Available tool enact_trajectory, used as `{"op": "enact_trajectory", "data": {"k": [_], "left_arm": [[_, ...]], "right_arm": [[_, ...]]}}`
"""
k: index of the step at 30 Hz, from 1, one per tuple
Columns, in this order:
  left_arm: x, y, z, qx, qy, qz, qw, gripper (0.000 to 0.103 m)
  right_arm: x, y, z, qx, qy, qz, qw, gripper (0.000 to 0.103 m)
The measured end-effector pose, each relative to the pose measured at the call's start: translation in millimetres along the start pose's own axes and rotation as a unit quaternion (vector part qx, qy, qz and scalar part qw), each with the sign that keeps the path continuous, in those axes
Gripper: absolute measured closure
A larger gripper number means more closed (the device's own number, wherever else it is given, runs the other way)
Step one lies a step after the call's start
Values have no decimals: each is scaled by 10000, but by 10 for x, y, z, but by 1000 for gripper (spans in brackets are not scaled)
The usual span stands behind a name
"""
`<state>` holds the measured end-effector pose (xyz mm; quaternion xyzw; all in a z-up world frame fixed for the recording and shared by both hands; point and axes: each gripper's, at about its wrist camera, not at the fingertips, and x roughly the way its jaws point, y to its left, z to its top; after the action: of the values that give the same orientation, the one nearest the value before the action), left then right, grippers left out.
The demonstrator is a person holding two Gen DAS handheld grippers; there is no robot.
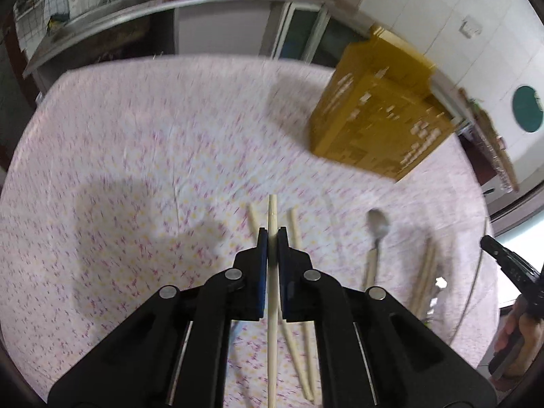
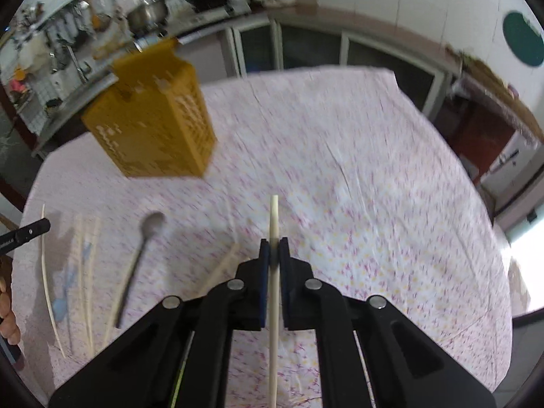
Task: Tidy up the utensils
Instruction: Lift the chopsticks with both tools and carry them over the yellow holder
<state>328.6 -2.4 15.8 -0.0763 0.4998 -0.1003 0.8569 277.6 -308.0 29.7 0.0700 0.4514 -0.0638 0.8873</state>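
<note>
My left gripper [image 1: 272,234] is shut on a pale wooden chopstick [image 1: 272,210] and holds it above the table. Two more chopsticks [image 1: 296,227] lie under it on the cloth. My right gripper [image 2: 273,244] is shut on another chopstick [image 2: 274,217], also held above the table. A yellow slotted utensil holder [image 1: 377,115] stands at the far side, also seen in the right wrist view [image 2: 153,119]. A metal spoon [image 1: 375,234] with a wooden handle lies on the cloth, also in the right wrist view [image 2: 146,238].
The table has a pink flowered cloth [image 1: 136,136]. More chopsticks [image 1: 425,275] lie right of the spoon. In the right wrist view, several chopsticks [image 2: 85,272] and a blue spoon [image 2: 63,299] lie at the left. Kitchen counters and cupboards stand behind.
</note>
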Motion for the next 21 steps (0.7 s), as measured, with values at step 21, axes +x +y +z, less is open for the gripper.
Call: {"op": "enact_trajectory", "data": {"k": [21], "left_arm": [[-1037,-847,942,869,-2542,-615,9613,99]], "right_arm": [[-1053,422,869,-102,-2838,310,9583,97]]}}
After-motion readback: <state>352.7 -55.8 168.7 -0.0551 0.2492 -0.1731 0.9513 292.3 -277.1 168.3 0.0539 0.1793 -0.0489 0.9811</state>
